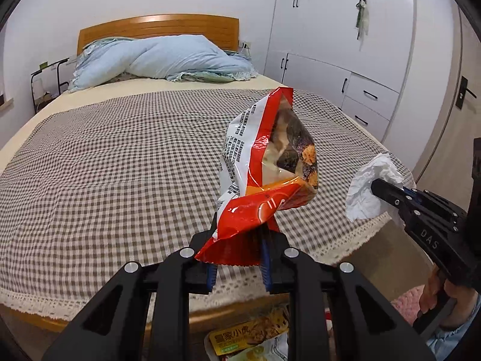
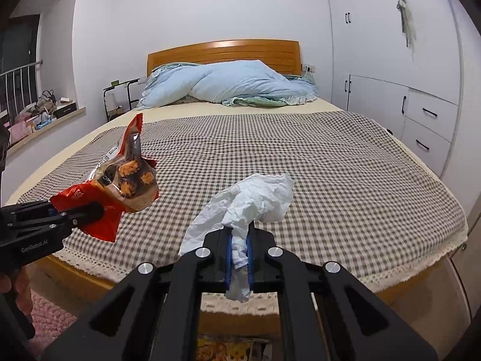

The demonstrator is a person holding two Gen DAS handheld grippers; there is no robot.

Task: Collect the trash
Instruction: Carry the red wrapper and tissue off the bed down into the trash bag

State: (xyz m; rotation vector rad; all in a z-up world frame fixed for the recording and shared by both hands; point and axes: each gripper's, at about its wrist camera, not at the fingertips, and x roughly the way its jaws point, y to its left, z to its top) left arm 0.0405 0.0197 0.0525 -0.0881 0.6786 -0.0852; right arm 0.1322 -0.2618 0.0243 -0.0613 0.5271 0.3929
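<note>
Right, your left gripper (image 1: 240, 237) is clamped on the red snack bag (image 1: 264, 168), held up over the checked bedspread (image 1: 105, 165). Right gripper (image 2: 239, 249) is pinched tight on the crumpled white tissue (image 2: 255, 201), also above the bed's foot, w/ more wrappers (image 1: 249, 337) below.

So the snack bag (image 1: 264, 162) sits pinched in the left gripper (image 1: 240, 255) over the bed (image 1: 120, 156), crumpled tissue (image 1: 369, 189) at its 3 o'clock in the right gripper (image 1: 381, 191). Duvet (image 1: 162, 60) piled at 12, wardrobe (image 1: 345, 30) around 2.
</note>
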